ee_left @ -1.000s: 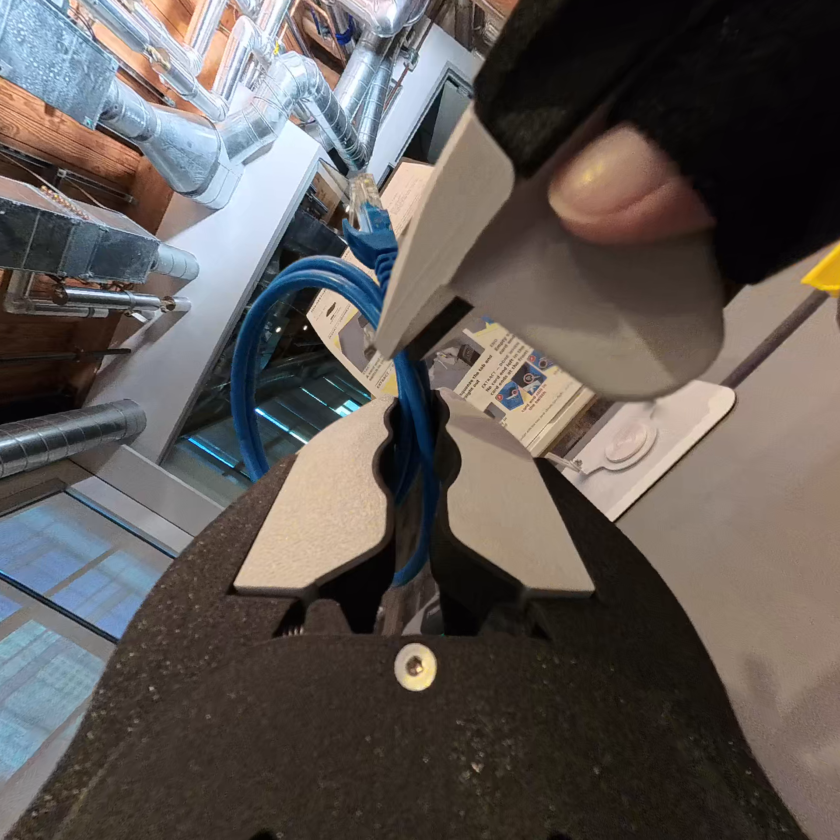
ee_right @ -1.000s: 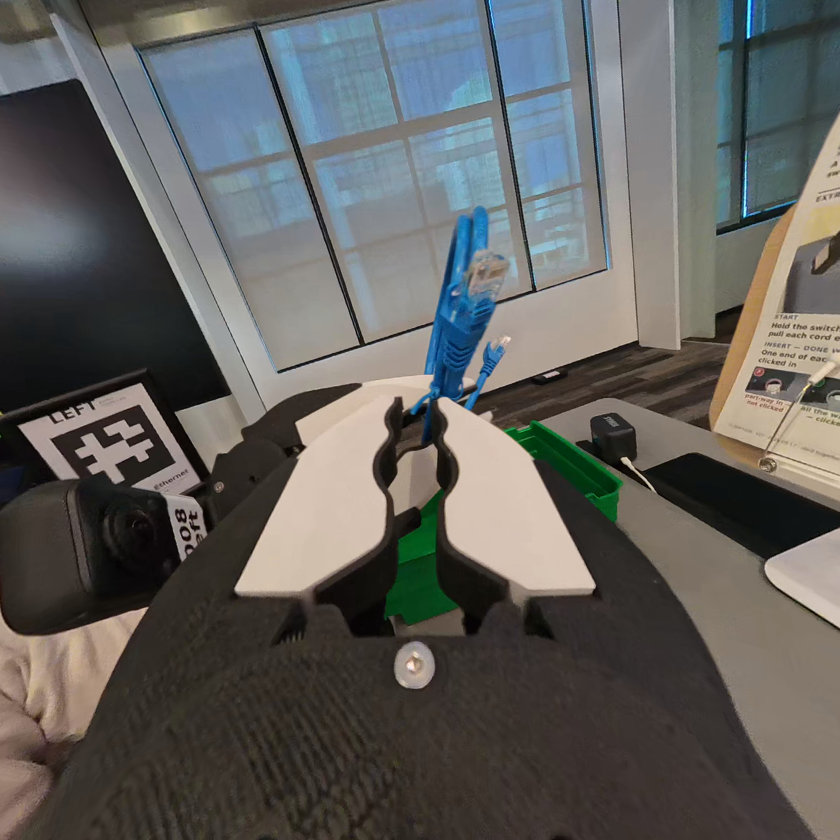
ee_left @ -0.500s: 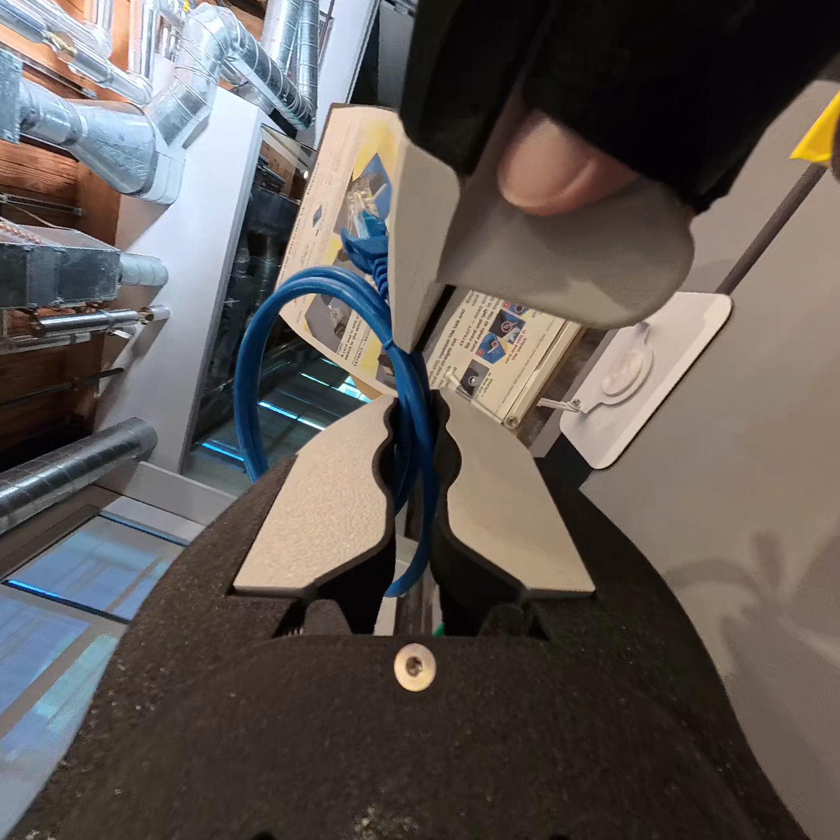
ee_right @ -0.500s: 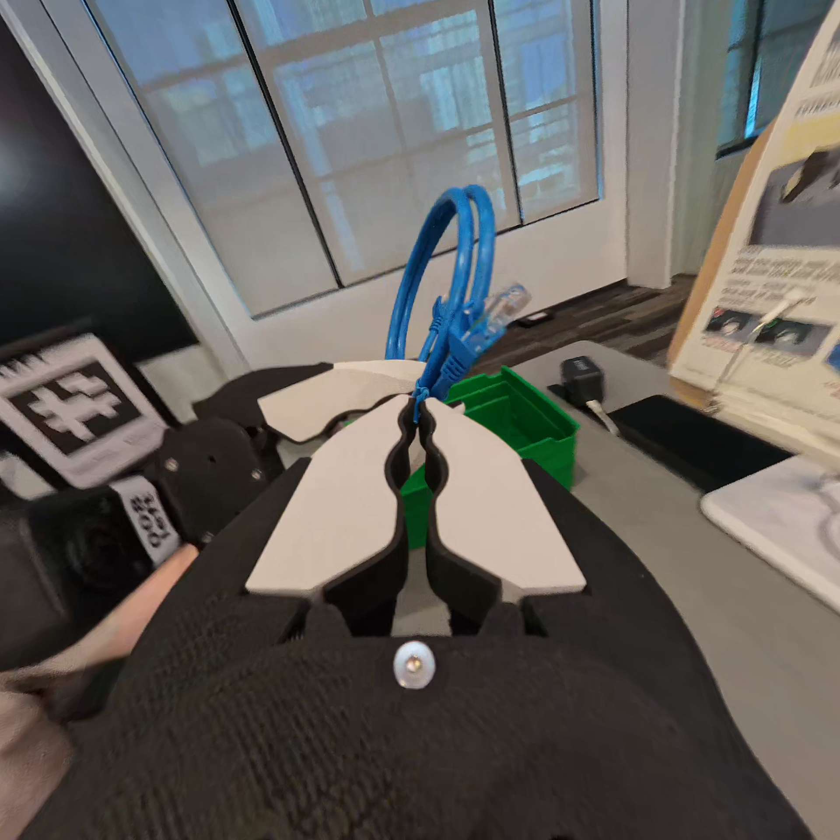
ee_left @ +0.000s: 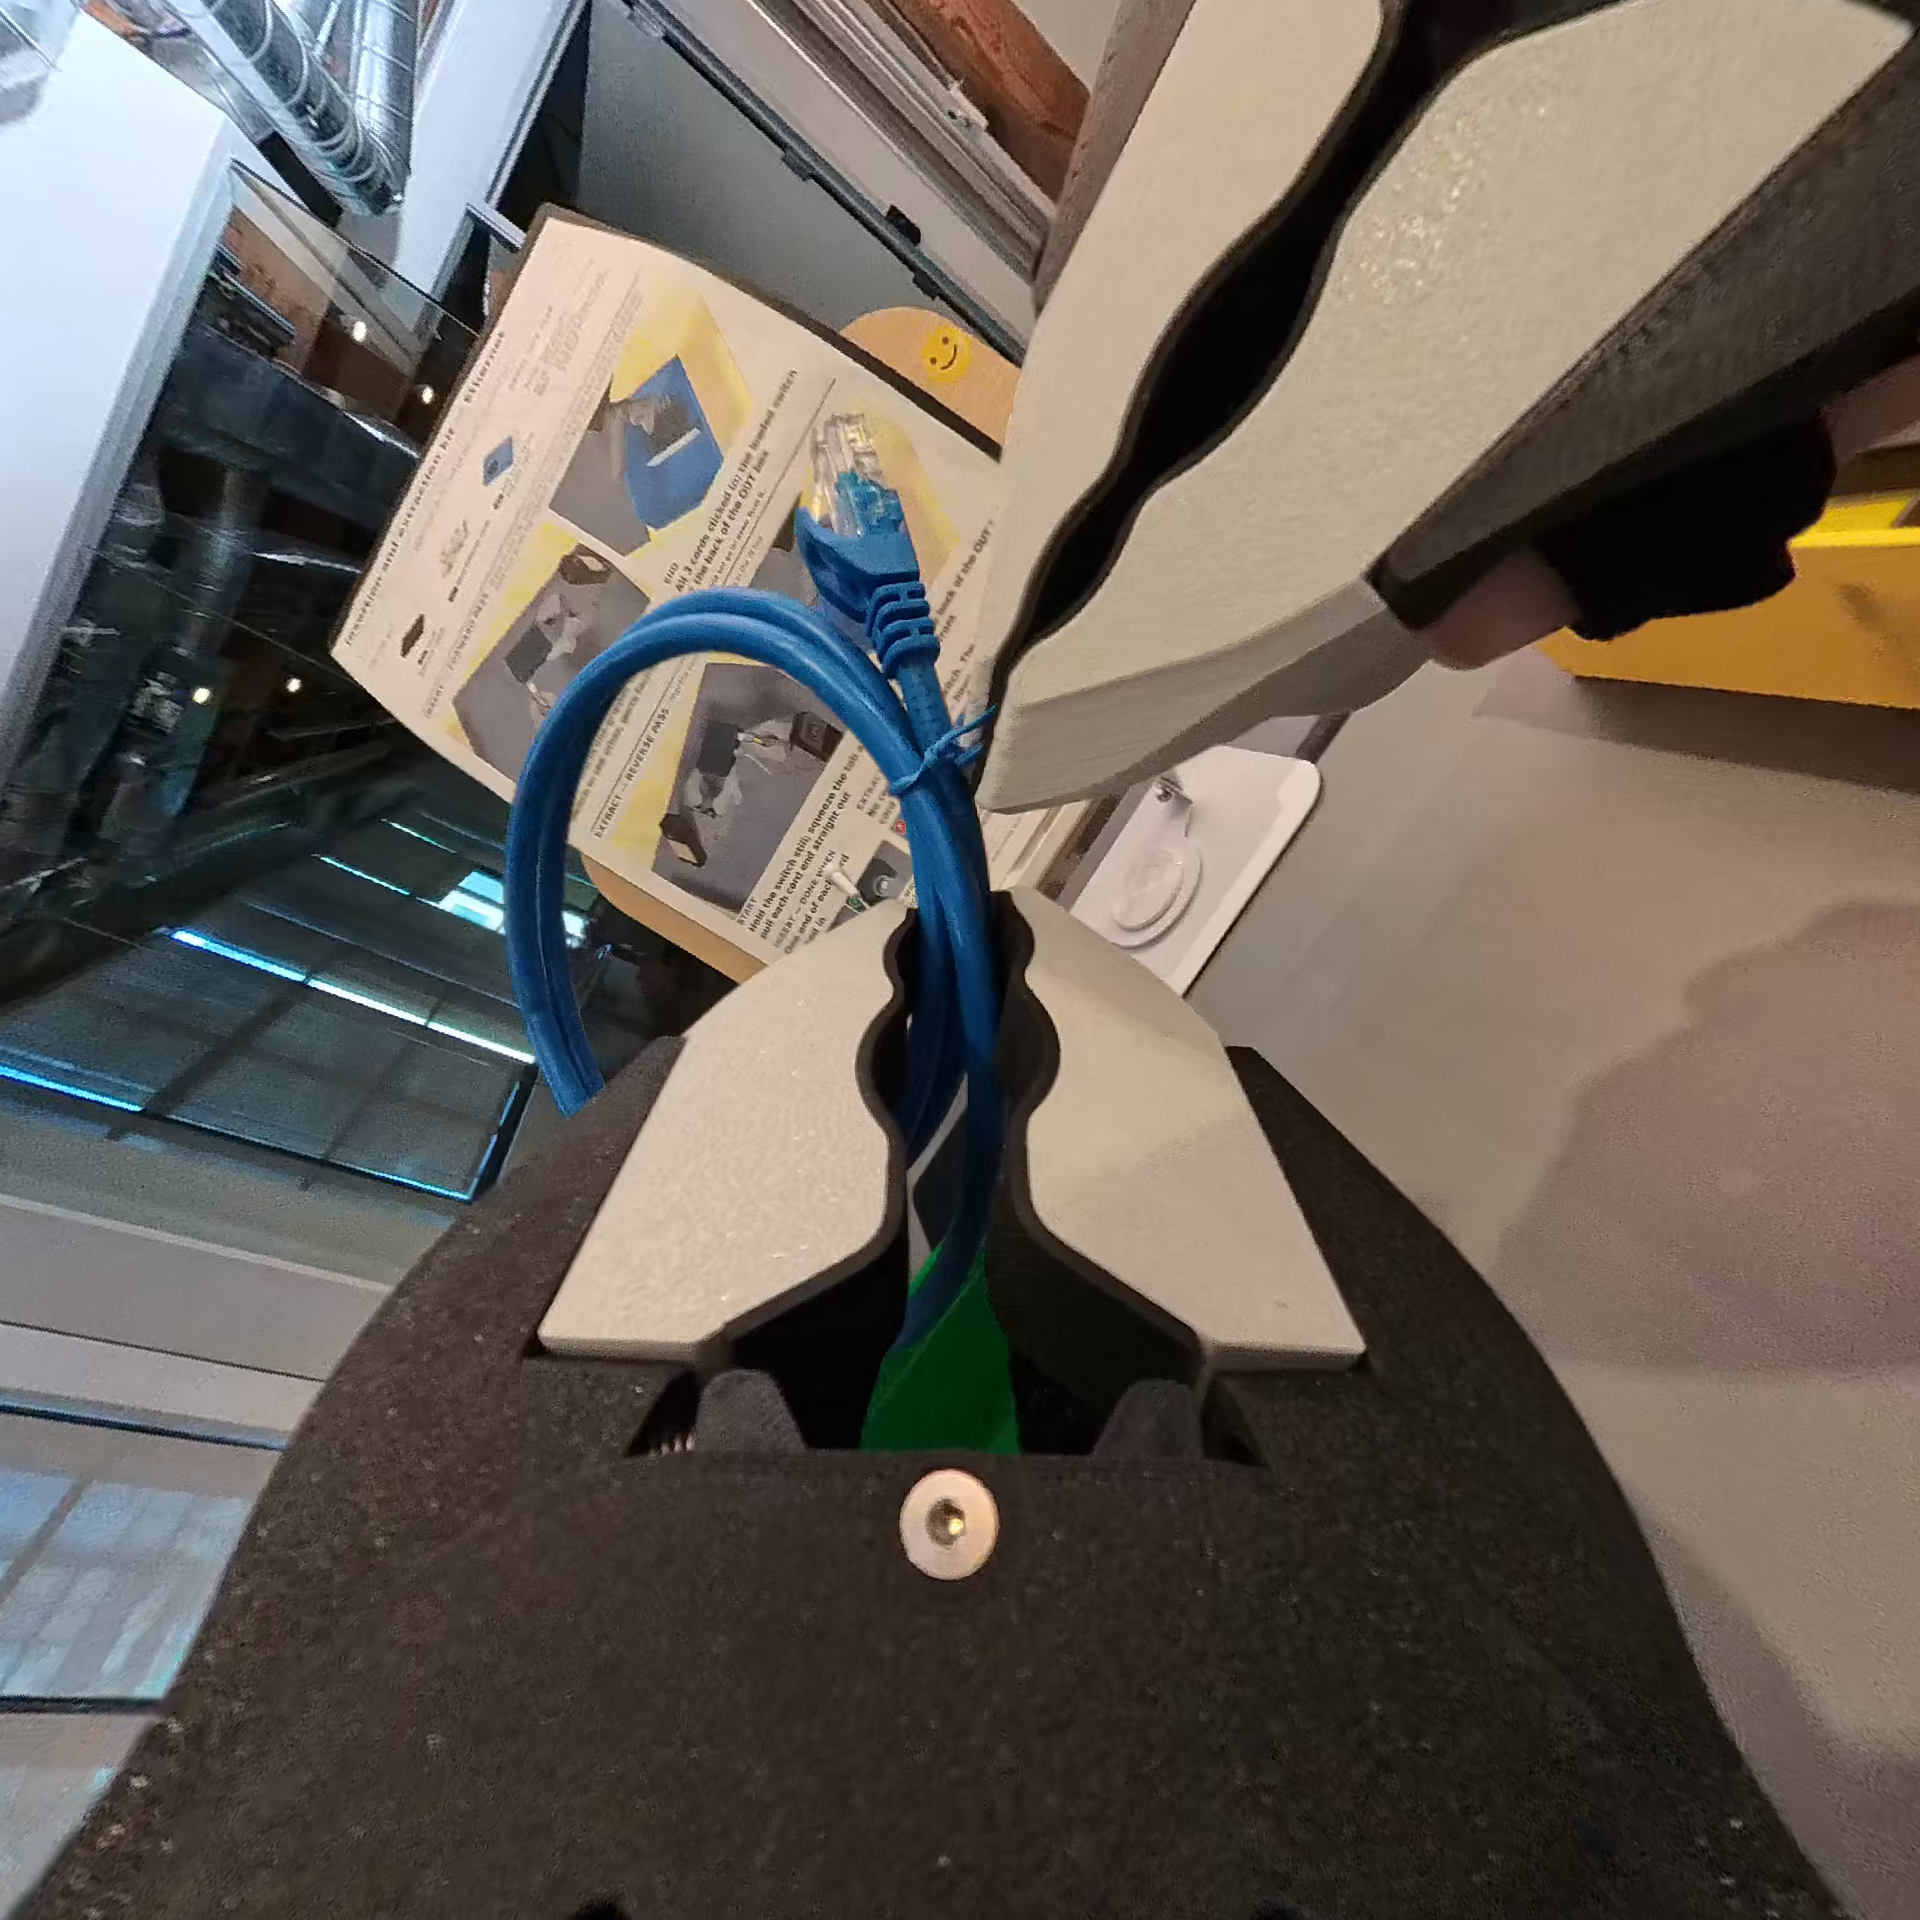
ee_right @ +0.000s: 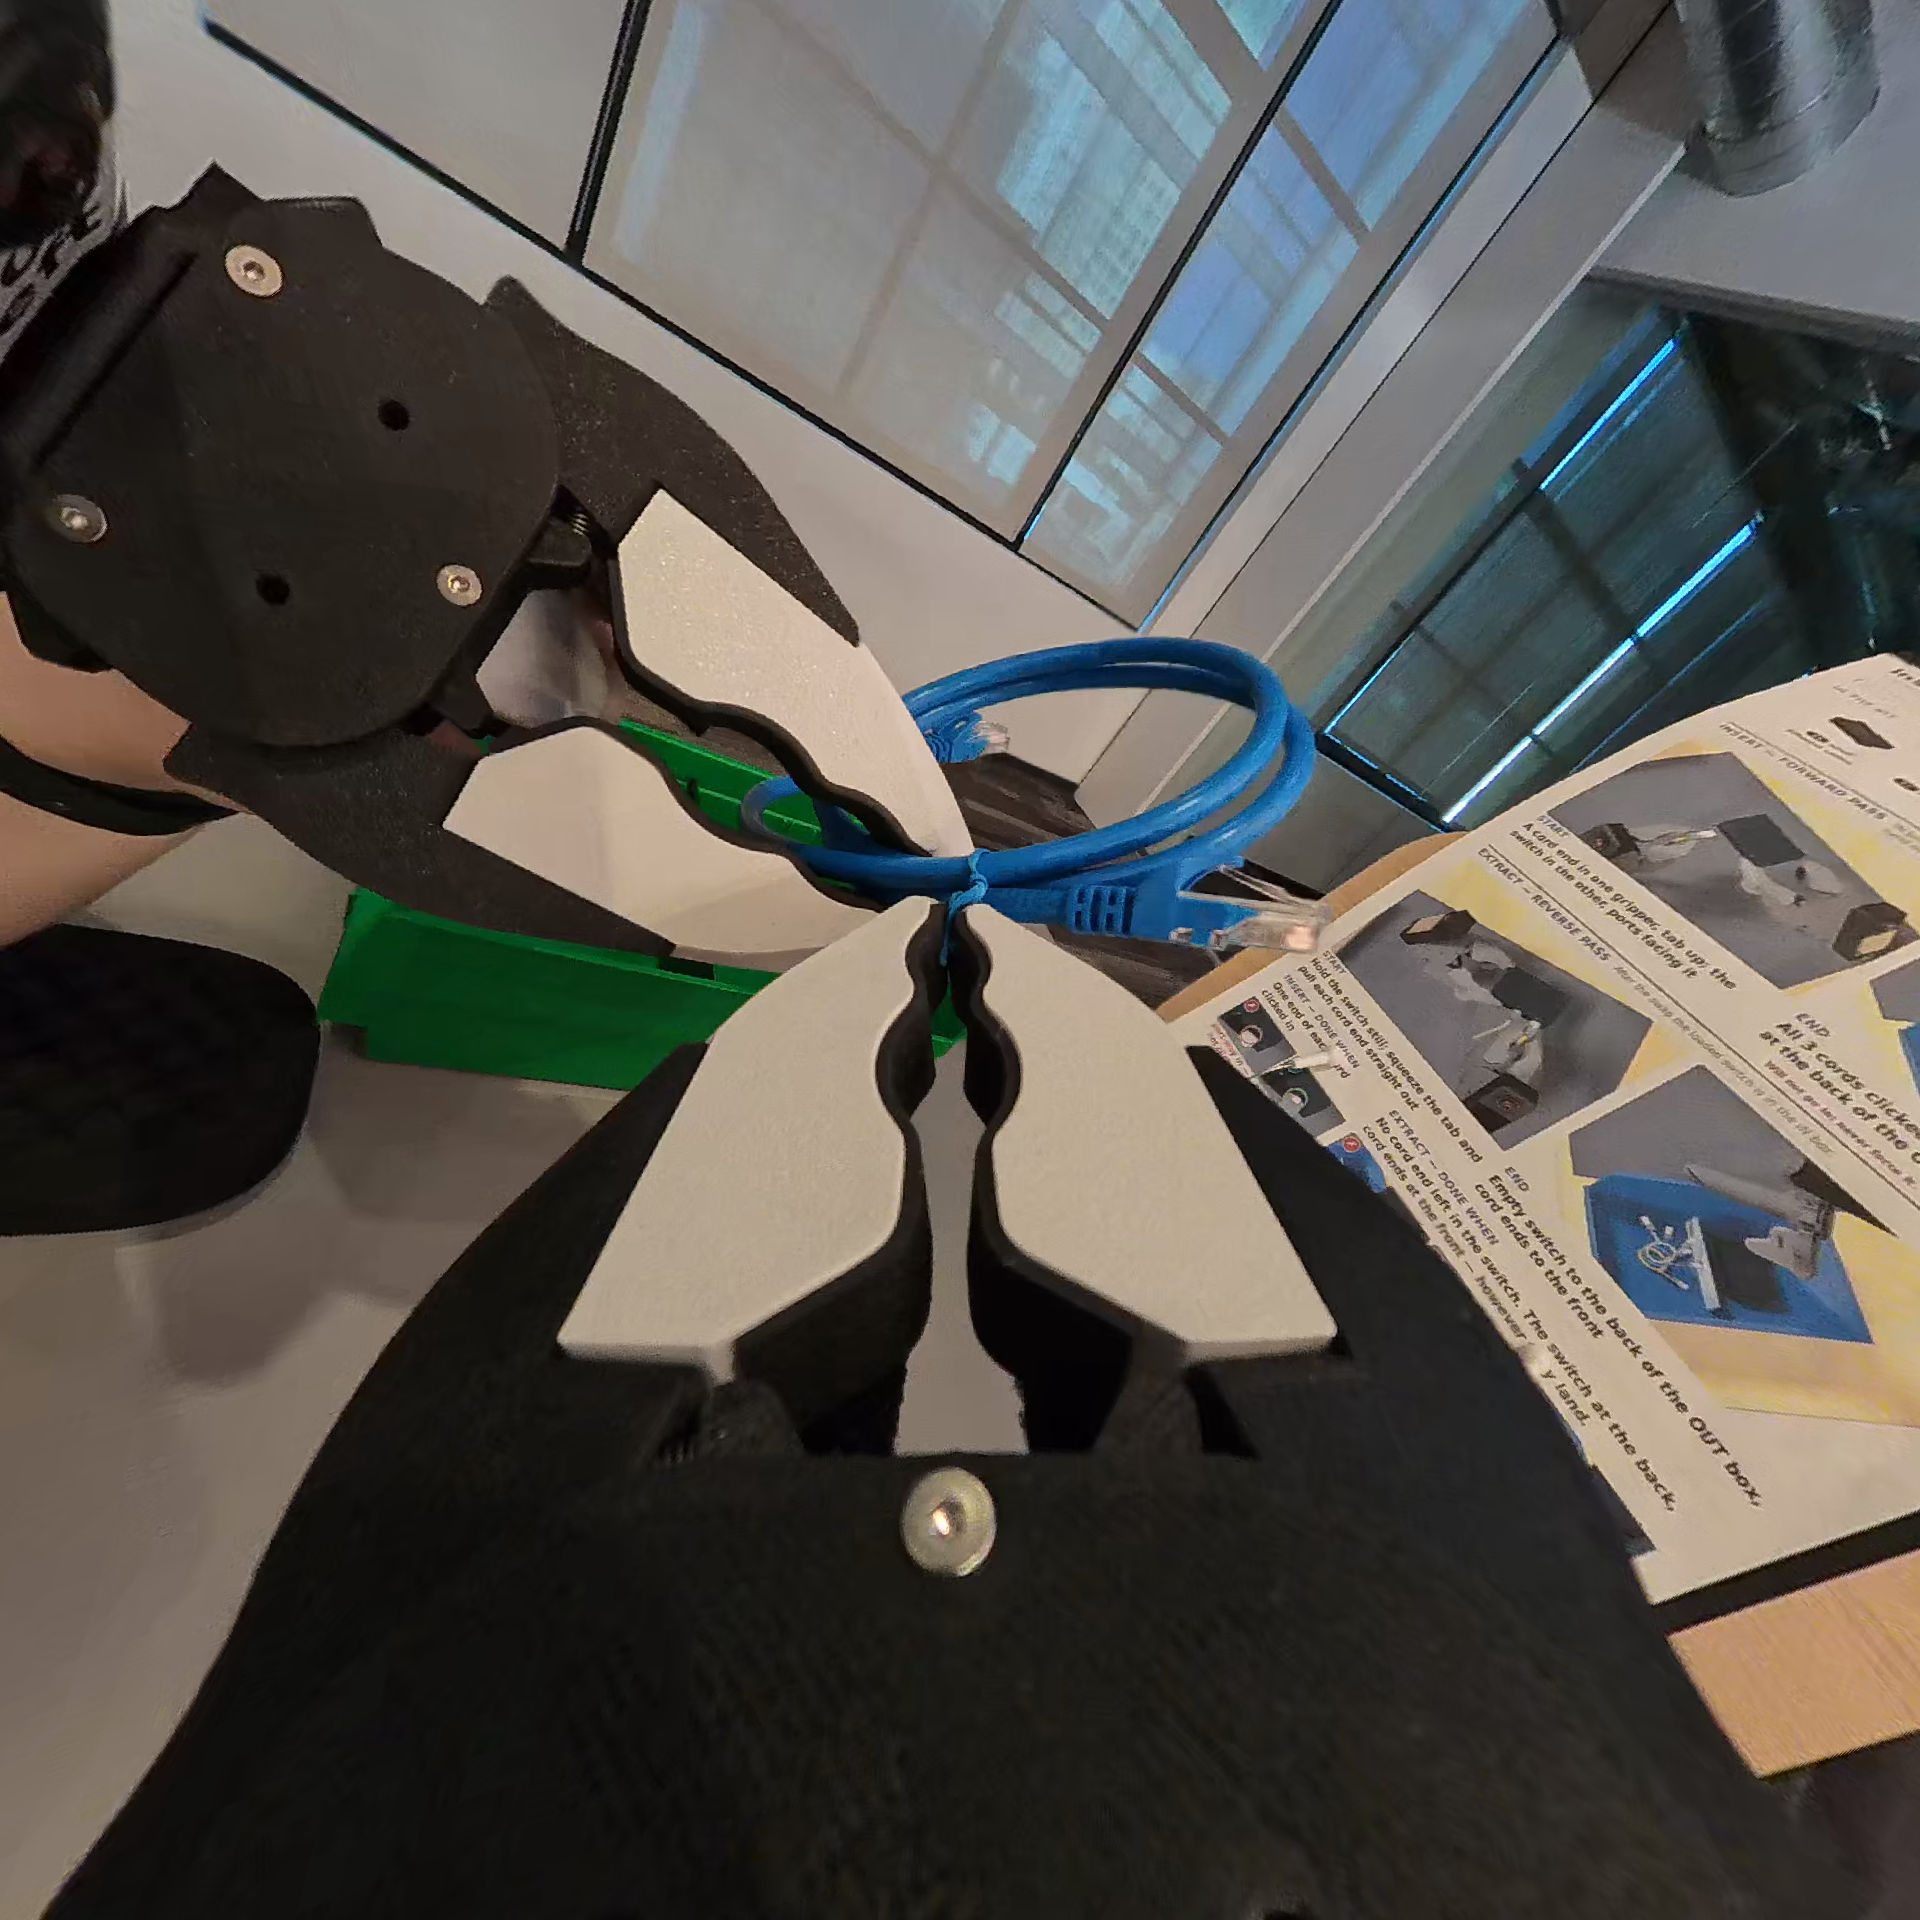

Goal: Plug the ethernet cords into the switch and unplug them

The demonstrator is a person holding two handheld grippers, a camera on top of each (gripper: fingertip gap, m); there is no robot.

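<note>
1. Between the left gripper [ee_left: 951,935] fingers sits the coiled blue ethernet cord [ee_left: 727,644] — clamped on the bundled strands, in the air above the grey table [ee_left: 1558,1039].
2. At its tips the right gripper [ee_right: 945,920] is closed on the thin blue twist tie [ee_right: 971,883] that binds the coil.
3. To do it well, I think: hold the coil still and pull the tie straight off — away from the clear plug [ee_right: 1262,914].
4. Behind stands the green bin [ee_right: 499,987].

Glossy blue plastic cord [ee_right: 1143,842]; matt paper sheet [ee_right: 1662,1039]; shiny green plastic bin [ee_right: 499,987].
</note>
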